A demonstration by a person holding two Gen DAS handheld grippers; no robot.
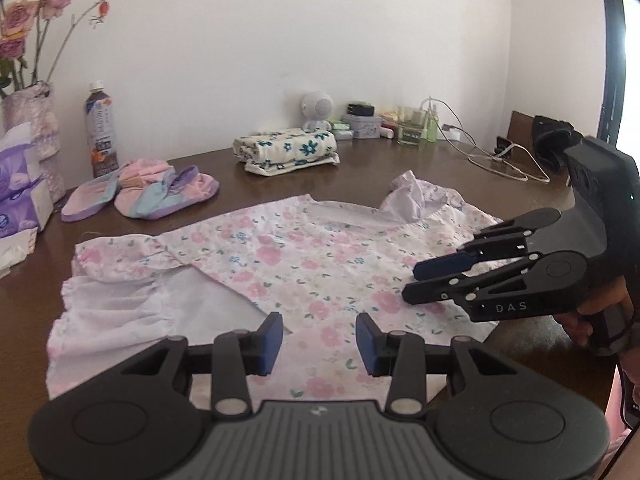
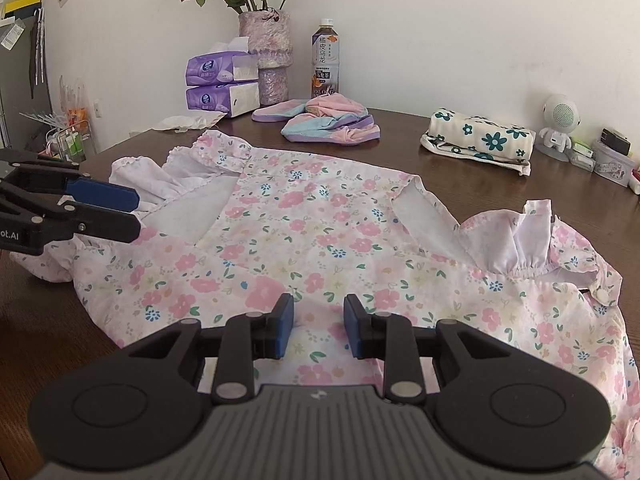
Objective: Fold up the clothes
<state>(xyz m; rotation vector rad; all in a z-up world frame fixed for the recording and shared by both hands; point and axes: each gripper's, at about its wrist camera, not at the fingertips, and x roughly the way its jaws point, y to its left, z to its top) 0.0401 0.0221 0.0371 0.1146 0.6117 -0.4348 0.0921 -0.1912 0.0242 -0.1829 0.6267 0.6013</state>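
Two grippers hang over a pink floral garment [image 1: 304, 256] spread flat on a dark wooden desk [image 1: 360, 176]. In the left wrist view, the left gripper [image 1: 319, 338] sits above the garment's near hem with its blue pads apart and nothing between them, while the right gripper [image 1: 416, 282], held in a person's hand [image 1: 592, 312], reaches in from the right edge, its jaws slightly parted over the cloth. A folded floral cloth [image 1: 288, 152] lies toward the far edge, a pile of pastel clothes [image 1: 144, 194] toward the far left corner beside a tea bottle [image 1: 102, 132]. In the right wrist view, the right gripper [image 2: 319, 328] hovers over the garment [image 2: 320, 232] near the desk's [image 2: 460, 168] front edge, pads apart and empty; the left gripper [image 2: 136, 212] enters from the left edge above a ruffled sleeve [image 2: 160, 184], jaws narrowly parted, gripping nothing visible. Tissue packs [image 2: 222, 84] and a vase [image 2: 270, 56] stand at the far edge.
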